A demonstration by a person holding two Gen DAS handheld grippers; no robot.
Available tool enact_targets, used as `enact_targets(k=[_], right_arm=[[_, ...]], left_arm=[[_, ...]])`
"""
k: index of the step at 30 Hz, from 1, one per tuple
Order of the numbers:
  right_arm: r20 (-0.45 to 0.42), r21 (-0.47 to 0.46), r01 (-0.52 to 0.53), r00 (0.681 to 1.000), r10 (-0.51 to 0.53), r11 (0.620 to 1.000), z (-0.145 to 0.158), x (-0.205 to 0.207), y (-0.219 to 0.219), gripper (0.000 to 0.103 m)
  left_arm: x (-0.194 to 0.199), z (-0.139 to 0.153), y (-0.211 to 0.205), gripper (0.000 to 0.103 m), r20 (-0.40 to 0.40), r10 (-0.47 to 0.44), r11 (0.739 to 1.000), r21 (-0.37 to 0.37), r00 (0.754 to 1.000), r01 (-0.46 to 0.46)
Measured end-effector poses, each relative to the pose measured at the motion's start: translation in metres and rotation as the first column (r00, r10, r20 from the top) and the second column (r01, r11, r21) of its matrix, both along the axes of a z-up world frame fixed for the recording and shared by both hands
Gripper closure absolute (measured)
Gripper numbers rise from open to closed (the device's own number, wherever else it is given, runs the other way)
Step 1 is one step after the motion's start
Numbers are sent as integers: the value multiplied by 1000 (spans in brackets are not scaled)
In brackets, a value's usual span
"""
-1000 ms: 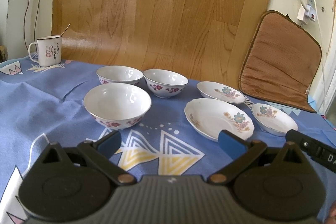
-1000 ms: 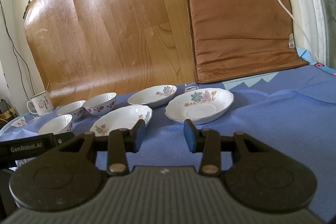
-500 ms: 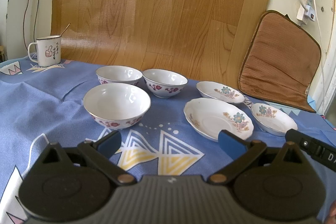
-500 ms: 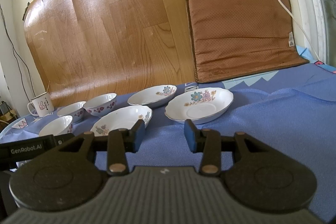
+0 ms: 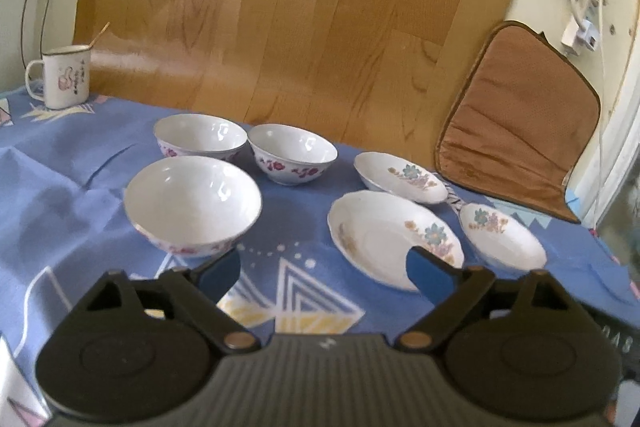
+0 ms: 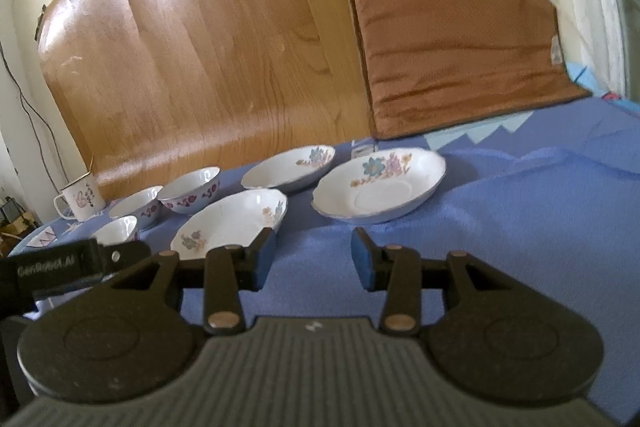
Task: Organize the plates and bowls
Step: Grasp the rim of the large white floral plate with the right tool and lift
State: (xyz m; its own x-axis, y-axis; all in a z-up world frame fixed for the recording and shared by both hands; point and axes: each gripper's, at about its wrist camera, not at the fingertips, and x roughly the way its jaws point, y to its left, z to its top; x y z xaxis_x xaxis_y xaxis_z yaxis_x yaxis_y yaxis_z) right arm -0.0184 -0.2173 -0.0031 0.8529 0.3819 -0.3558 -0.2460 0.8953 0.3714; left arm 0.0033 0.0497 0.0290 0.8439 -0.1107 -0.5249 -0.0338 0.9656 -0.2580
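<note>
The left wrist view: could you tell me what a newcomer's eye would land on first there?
Probably the three white bowls with red flowers clustered at left centre on the blue patterned tablecloth, with three flowered plates grouped to their right. Behind them a large wood-grain board leans against the wall. In the foreground the left gripper hangs open and empty.

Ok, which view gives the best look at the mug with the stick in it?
The left wrist view. The mug stands unobstructed at the far left of the blue cloth, handle, printed side and stick all clear. In the right wrist view the same mug is smaller, blurrier and near the frame's left edge, behind the bowls.
</note>
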Motion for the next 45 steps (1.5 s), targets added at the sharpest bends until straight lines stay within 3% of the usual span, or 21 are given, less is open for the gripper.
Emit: enact_targets(k=[5, 13, 16, 18, 20, 21, 22, 23, 29, 33, 37, 45], right_arm=[[-60, 20, -66, 996, 67, 998, 5, 24, 10, 58], [-147, 44, -99, 984, 105, 994, 2, 62, 22, 58], [-174, 54, -105, 978, 113, 993, -1, 73, 27, 59], [-189, 64, -108, 975, 118, 992, -4, 80, 30, 62], [-200, 50, -118, 972, 126, 992, -7, 84, 33, 85], [-204, 58, -128, 969, 137, 990, -8, 84, 32, 86], [-205, 63, -132, 968, 142, 989, -8, 83, 31, 88], [-205, 61, -132, 968, 142, 989, -6, 81, 31, 88], [-185, 55, -128, 973, 136, 990, 2, 45, 13, 88], [-121, 32, -60, 991, 64, 998, 8, 4, -12, 87], [-66, 24, 68, 996, -67, 997, 11, -26, -58, 87], [-78, 31, 294, 954, -291, 955, 0, -40, -145, 87]], left_arm=[[29, 1, -1, 26, -79, -4, 1000, 3, 997, 5], [57, -6, -10, 33, -141, -16, 1000, 22, 990, 19], [63, -6, -16, 42, -155, -40, 999, 24, 987, 44], [70, -10, -18, 49, -186, -61, 998, 4, 981, 63], [72, -12, -23, 52, -193, -57, 998, 19, 980, 62], [73, -12, -24, 55, -198, -59, 998, 23, 978, 65], [72, -11, -25, 67, -202, -63, 998, 18, 977, 68], [70, -10, -24, 71, -212, -71, 997, -2, 975, 72], [41, -2, -33, 72, -209, -127, 990, -89, 970, 110], [22, 10, -72, 72, -164, -229, 973, -75, 960, 219], [17, 22, -126, 72, -123, -354, 935, -47, 927, 351], [35, 2, -234, 72, -155, -507, 860, -25, 848, 510]])
